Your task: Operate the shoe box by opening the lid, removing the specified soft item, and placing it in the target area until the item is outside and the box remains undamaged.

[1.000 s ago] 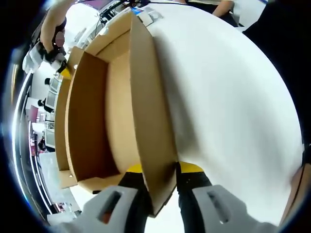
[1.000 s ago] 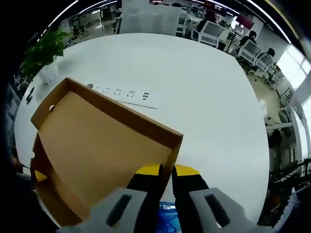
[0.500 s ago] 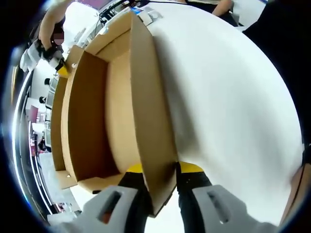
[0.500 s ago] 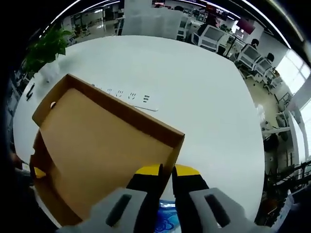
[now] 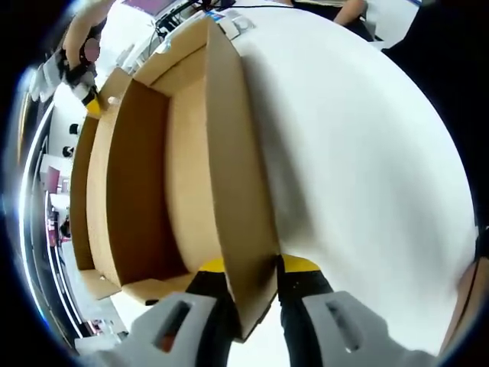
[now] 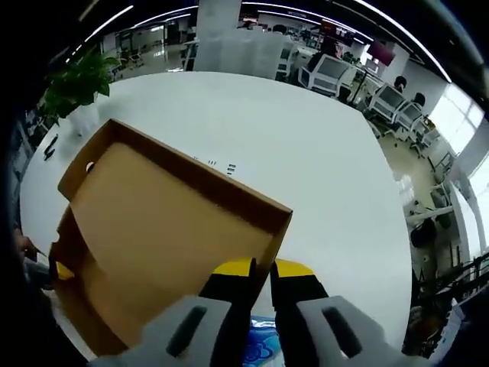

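Currently mid lid-opening. Left hand-held gripper (image 5: 250, 267) clamped on the side wall of the shoe box (image 5: 191, 153), near a corner, pinning the base to the white bench (image 5: 359, 153). Right hand-held gripper (image 6: 260, 267) closed on the front rim of the lid (image 6: 160, 229), lid tilted up, hinged at the far side. Something blue and white (image 6: 263, 348) visible under the right jaws, probably the soft item inside the box; can't tell more. Power strip (image 6: 221, 168) just past the lid edge on the bench. Judgement: thin cardboard, light, stiff along folds but creases easily, so pinch near corners and fold lines, not mid-panel. Soft item likely light and floppy; grab a bunched part, lift slowly to avoid dragging the box.
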### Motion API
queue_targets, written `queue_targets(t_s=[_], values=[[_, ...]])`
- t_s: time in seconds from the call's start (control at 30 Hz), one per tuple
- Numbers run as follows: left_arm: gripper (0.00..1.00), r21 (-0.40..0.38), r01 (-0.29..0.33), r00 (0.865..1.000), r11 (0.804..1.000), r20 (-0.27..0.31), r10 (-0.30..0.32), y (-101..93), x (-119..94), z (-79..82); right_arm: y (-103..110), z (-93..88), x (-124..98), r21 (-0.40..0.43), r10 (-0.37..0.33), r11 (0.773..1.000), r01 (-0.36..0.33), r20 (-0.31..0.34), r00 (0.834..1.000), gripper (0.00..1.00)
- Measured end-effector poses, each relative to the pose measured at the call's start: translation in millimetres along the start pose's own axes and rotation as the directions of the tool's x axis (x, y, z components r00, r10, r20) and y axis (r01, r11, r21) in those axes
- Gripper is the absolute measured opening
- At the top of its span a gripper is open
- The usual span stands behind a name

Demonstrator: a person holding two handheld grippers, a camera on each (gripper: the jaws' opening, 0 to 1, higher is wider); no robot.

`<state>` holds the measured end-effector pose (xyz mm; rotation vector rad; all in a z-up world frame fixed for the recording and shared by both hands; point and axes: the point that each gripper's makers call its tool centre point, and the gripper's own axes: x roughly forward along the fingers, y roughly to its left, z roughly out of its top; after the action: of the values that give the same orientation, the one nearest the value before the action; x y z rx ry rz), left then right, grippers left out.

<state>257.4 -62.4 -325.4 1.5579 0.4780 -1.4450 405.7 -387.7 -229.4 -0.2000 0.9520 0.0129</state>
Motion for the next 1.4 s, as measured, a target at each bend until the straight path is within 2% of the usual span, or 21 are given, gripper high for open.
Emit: queue_targets(t_s=[0.3,0.47,0.63,0.93,1.2,1.4], values=[[0.19,-0.002,0.0,1.0,1.0,-0.004,0.0,0.5,0,-0.4,2,4.6,-17,-0.003,-0.012,1.0,0.013,0.099,0.995,0.07],[0.18,-0.002,-0.001,1.0,1.0,-0.001,0.001,0.7,0,-0.2,3,9.4,-30,0.004,-0.017,1.0,0.017,0.164,0.986,0.06],[0.18,-0.003,0.001,1.0,1.0,-0.006,-0.001,0.6,0,-0.3,2,9.8,-39,-0.015,-0.038,0.999,0.042,0.216,0.976,0.06],[0.18,-0.002,0.001,1.0,1.0,-0.005,-0.001,0.3,0,0.0,1,11.3,-56,0.0,-0.033,0.999,0.035,0.303,0.953,0.06],[0.18,0.0,0.001,1.0,1.0,-0.002,-0.001,0.1,0,-0.1,3,11.6,-65,0.005,-0.034,0.999,0.035,0.344,0.938,0.06],[0.18,0.0,0.002,1.0,1.0,-0.001,-0.002,-0.1,0,0.2,8,8.0,-75,0.011,-0.032,0.999,0.03,0.389,0.921,0.06]])
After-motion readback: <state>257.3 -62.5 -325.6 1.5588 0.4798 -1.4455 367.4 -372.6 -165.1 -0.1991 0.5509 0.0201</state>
